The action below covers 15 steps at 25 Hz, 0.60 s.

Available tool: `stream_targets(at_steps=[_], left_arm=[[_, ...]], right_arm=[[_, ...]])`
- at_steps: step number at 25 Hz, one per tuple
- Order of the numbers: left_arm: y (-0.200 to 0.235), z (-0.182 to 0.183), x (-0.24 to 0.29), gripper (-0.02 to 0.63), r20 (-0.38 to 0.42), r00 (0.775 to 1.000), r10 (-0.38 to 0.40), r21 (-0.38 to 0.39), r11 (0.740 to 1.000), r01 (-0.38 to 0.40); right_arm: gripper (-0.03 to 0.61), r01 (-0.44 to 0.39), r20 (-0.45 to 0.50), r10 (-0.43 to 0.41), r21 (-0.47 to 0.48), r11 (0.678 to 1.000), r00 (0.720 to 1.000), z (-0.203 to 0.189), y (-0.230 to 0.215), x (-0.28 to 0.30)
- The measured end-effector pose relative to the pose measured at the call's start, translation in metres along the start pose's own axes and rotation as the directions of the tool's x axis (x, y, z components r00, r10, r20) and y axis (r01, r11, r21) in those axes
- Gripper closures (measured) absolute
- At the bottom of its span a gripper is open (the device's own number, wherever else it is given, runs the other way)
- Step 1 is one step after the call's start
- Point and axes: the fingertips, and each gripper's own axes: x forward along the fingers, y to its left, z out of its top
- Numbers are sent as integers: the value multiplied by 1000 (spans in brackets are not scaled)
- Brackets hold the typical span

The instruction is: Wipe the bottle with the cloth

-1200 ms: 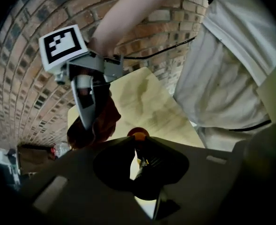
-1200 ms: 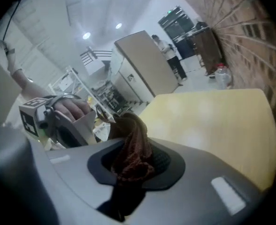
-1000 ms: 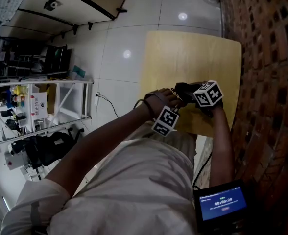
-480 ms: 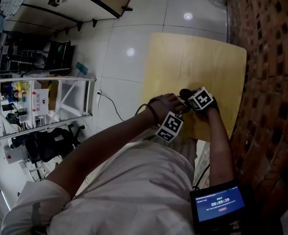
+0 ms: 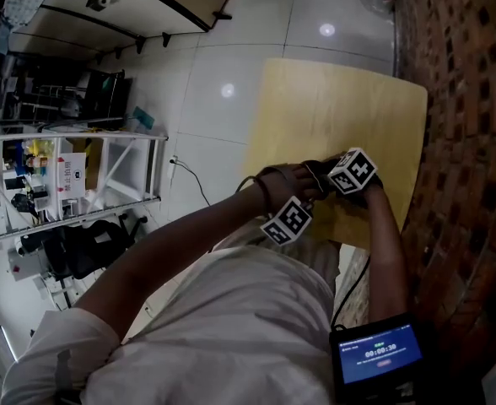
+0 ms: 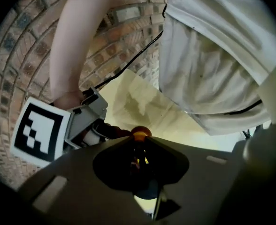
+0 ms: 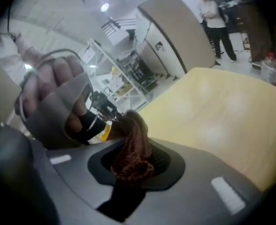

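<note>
Midway, it seems: the left claw [image 6: 140,142] pinches the small bottle [image 6: 141,132] above the worktop [image 5: 341,99], while the right claw [image 7: 131,130] clamps the bunched brown cloth [image 7: 134,156] beside it. Wiping looks under way; how much remains is unclear.

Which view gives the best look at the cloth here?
The right gripper view: the brown cloth fills the centre, pinched in the right gripper. In the head view, the person's hands hide it; the left gripper view shows no clear sight of it.
</note>
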Motion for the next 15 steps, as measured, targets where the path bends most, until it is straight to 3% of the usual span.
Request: stream_targets(at_steps=[3, 5, 8, 10, 12, 15], left_arm=[[4, 1, 2, 528, -15, 1000, 1, 16, 1000, -1], [7, 0, 2, 528, -28, 1000, 5, 9, 1000, -5], [16, 1, 5, 524, -46, 998, 40, -22, 999, -41], [28, 0, 5, 503, -54, 993, 108, -88, 990, -113], [37, -5, 2, 458, -59, 983, 172, -199, 963, -180], [45, -12, -6, 374, -64, 970, 235, -356, 903, -242]], right_arm=[[499, 42, -113, -45, -35, 999, 993, -9, -12, 11], [499, 119, -188, -130, -68, 991, 974, -23, -27, 15], [499, 287, -300, -320, -151, 946, 899, -62, -53, 10], [497, 424, -217, -430, -77, 902, 876, -71, -70, -7], [497, 509, -22, -511, 137, 850, 859, -63, -79, -33], [497, 493, 183, -609, 433, 755, 772, -72, -79, -75]])
